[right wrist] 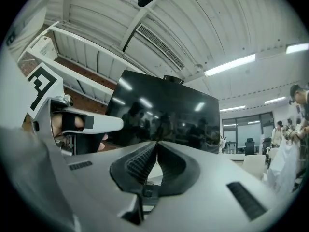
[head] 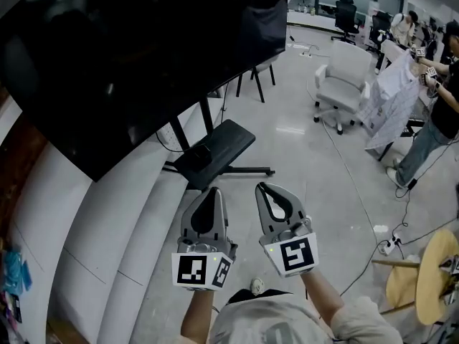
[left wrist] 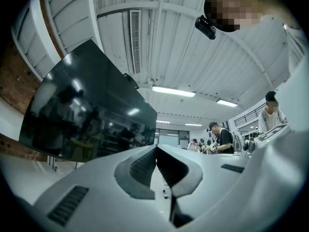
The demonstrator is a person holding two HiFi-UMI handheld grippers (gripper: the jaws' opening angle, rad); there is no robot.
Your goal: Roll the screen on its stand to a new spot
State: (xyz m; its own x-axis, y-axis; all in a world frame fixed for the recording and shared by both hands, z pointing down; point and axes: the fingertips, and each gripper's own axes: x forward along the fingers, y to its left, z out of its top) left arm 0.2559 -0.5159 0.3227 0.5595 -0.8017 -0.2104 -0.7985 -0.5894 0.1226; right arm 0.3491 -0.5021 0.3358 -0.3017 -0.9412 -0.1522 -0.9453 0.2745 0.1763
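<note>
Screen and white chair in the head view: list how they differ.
The screen is black, flat and glossy, raised on a stand; the white chair is padded and low. The screen stands beside the curved wall at left; the white chair stands farther right, out on the floor. Both stand on that floor.

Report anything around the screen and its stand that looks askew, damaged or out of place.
Nothing looks damaged or spilled. The screen is mounted on its stand and looks intact. One oddity: loose cables trail across the floor to a power strip at the right, where the stand's wheels might catch.
</note>
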